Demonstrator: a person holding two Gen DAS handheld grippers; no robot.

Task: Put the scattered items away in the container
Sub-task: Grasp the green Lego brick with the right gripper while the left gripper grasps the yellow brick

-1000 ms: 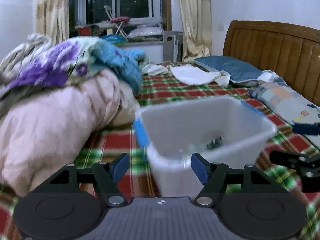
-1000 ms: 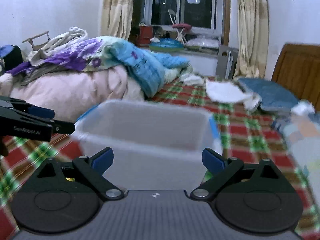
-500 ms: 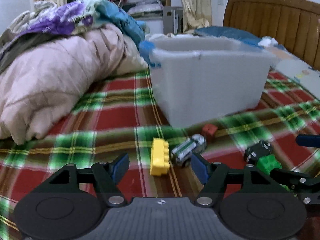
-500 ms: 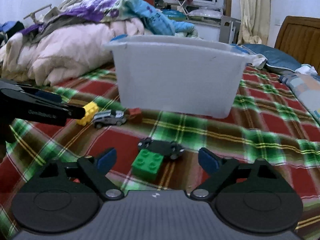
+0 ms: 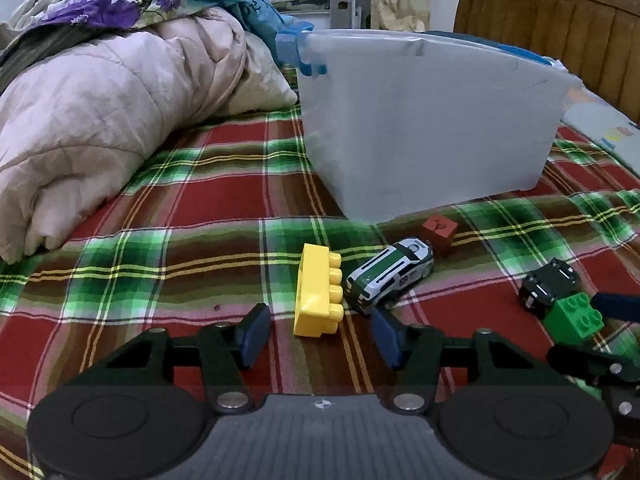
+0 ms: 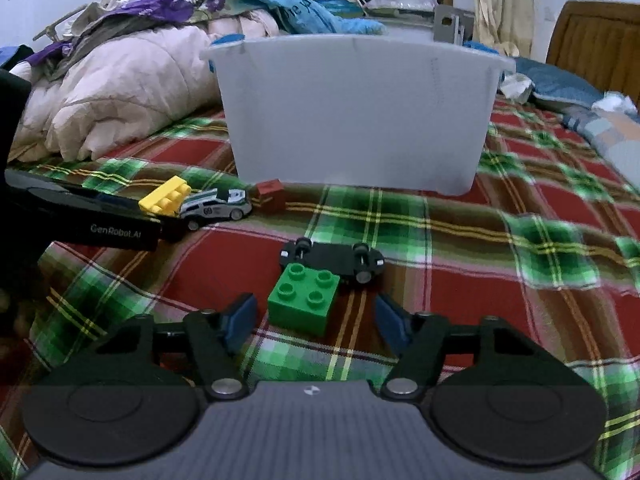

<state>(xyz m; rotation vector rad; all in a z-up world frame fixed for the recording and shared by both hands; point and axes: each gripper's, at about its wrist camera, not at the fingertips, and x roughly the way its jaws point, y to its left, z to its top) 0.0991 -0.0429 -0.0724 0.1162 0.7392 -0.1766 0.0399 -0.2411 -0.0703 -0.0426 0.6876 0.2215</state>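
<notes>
A white plastic bin [image 5: 424,120] with blue handles stands on the plaid bed; it also shows in the right wrist view [image 6: 356,112]. My left gripper [image 5: 318,334] is open, low over the bed, with a yellow brick [image 5: 318,294] lying just ahead between its fingers. A green-and-white toy car [image 5: 390,274] and a small red cube [image 5: 440,231] lie beside the brick. My right gripper [image 6: 314,320] is open, with a green brick [image 6: 304,298] just ahead between its fingers. An overturned black toy car [image 6: 334,258] touches the green brick's far side.
A pile of pink and floral quilts [image 5: 104,100] fills the left side of the bed. A wooden headboard [image 5: 560,20] and pillows [image 6: 560,84] lie at the right. The left gripper's body [image 6: 80,216] reaches in from the left of the right wrist view.
Both grippers have dropped from above the bin down to the bed in front of it and moved closer to the bricks. Both stay open.
</notes>
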